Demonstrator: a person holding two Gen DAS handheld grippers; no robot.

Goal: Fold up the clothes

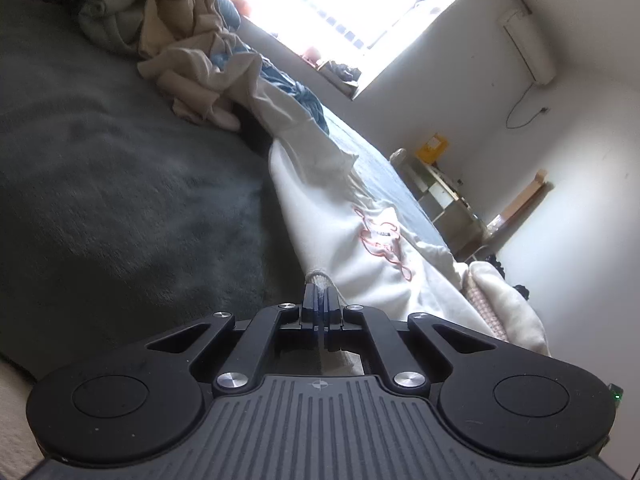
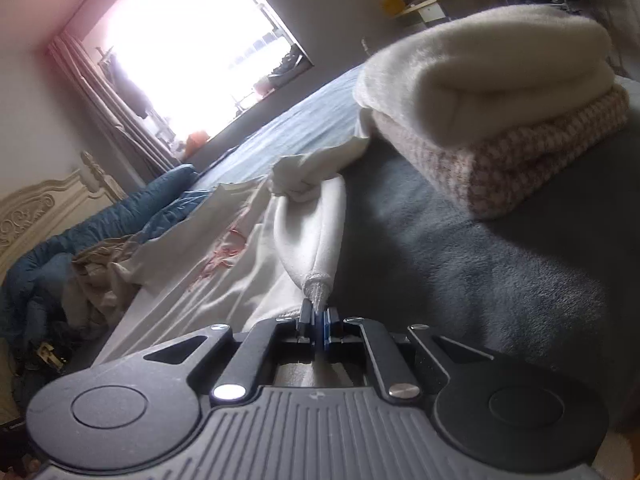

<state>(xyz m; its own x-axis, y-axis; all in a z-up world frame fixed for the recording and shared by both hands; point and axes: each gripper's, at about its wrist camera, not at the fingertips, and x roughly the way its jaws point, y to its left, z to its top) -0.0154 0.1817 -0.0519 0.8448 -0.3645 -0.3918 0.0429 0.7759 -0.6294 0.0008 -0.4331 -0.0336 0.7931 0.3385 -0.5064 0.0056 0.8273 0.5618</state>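
White sweatshirt (image 1: 360, 216), with pink stitching, is spread across the grey blanket (image 1: 100, 180). One ribbed cuff is pinched by the left gripper (image 1: 321, 300), another by the right gripper (image 2: 316, 312). Folded clothes (image 2: 500, 112) are stacked nearby.

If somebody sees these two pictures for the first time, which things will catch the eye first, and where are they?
First comes the white sweatshirt with pink embroidery, stretched over the dark grey blanket; the left gripper and the right gripper are each shut on a ribbed edge of it. Next, the bright window at the back. In the right wrist view, a folded stack sits at the upper right, cream on top of a pink checked piece.
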